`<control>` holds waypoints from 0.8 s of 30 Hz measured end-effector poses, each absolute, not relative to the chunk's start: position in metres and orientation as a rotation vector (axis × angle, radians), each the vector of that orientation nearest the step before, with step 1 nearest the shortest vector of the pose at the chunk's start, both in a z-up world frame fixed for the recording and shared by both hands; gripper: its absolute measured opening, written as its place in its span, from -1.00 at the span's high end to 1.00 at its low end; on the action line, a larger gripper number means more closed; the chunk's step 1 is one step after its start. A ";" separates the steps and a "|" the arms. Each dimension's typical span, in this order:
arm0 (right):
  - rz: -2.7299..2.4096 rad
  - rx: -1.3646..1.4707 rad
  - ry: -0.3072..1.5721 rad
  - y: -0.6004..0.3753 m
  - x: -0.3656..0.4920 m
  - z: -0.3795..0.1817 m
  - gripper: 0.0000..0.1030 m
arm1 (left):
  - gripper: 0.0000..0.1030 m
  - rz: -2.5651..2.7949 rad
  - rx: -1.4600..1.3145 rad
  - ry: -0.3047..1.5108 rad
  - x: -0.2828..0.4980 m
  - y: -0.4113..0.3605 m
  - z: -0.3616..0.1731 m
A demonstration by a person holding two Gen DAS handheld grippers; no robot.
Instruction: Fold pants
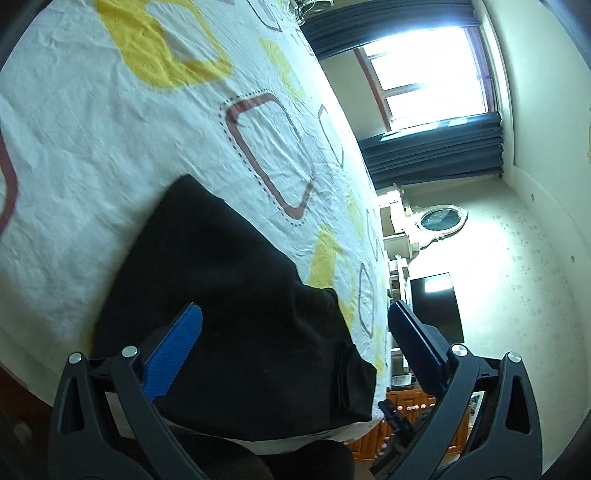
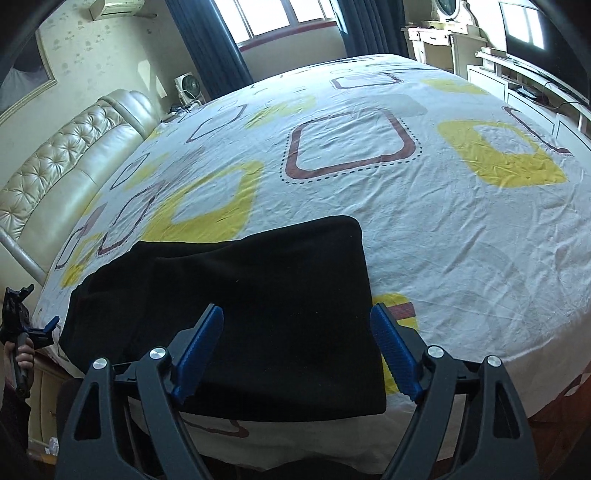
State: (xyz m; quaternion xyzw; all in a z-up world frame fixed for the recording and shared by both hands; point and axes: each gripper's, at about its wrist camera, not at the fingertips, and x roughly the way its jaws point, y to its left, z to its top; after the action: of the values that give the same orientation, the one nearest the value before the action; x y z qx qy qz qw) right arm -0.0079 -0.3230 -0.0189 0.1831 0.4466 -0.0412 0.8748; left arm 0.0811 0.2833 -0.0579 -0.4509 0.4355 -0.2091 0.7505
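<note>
Black pants [image 2: 258, 288] lie folded in a flat stack near the front edge of the bed [image 2: 461, 229]; they also show in the left wrist view [image 1: 229, 295]. My right gripper [image 2: 297, 325] is open and empty, held above the near part of the pants. My left gripper [image 1: 295, 321] is open and empty, tilted, above the pants' end; it also shows in the right wrist view [image 2: 40, 332] at the far left, held in a hand.
The bed has a white sheet with yellow and brown squares. A padded headboard [image 2: 62, 170] is at the left. A white dresser [image 2: 439, 40], a TV [image 2: 535, 33] and a window with dark curtains [image 2: 207, 48] stand beyond the bed.
</note>
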 end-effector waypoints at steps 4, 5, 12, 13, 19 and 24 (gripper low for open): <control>-0.066 0.375 0.919 -0.318 -0.008 -0.016 -0.57 | -0.95 -0.421 -0.953 0.954 0.076 0.311 -0.069; -0.063 0.365 0.918 -0.316 -0.008 -0.016 -0.57 | -0.95 -0.414 -0.956 0.966 0.076 0.313 -0.073; -0.069 0.314 0.942 -0.306 -0.006 -0.020 -0.57 | -0.95 -0.467 -0.989 1.009 0.081 0.319 -0.102; -0.068 0.313 0.944 -0.305 -0.006 -0.020 -0.57 | -0.95 -0.480 -0.979 1.018 0.083 0.316 -0.105; -0.064 0.310 0.960 -0.303 -0.005 -0.024 -0.57 | -0.95 -0.513 -0.931 1.035 0.085 0.307 -0.107; -0.055 0.318 0.972 -0.303 -0.005 -0.028 -0.57 | -0.95 -0.569 -0.898 1.054 0.085 0.290 -0.104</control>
State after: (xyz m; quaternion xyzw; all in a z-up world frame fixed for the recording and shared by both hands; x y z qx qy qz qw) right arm -0.0049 -0.3031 -0.0276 0.1523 0.4650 -0.0262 0.8717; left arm 0.0846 0.2904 -0.1039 -0.4084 0.4791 -0.2585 0.7327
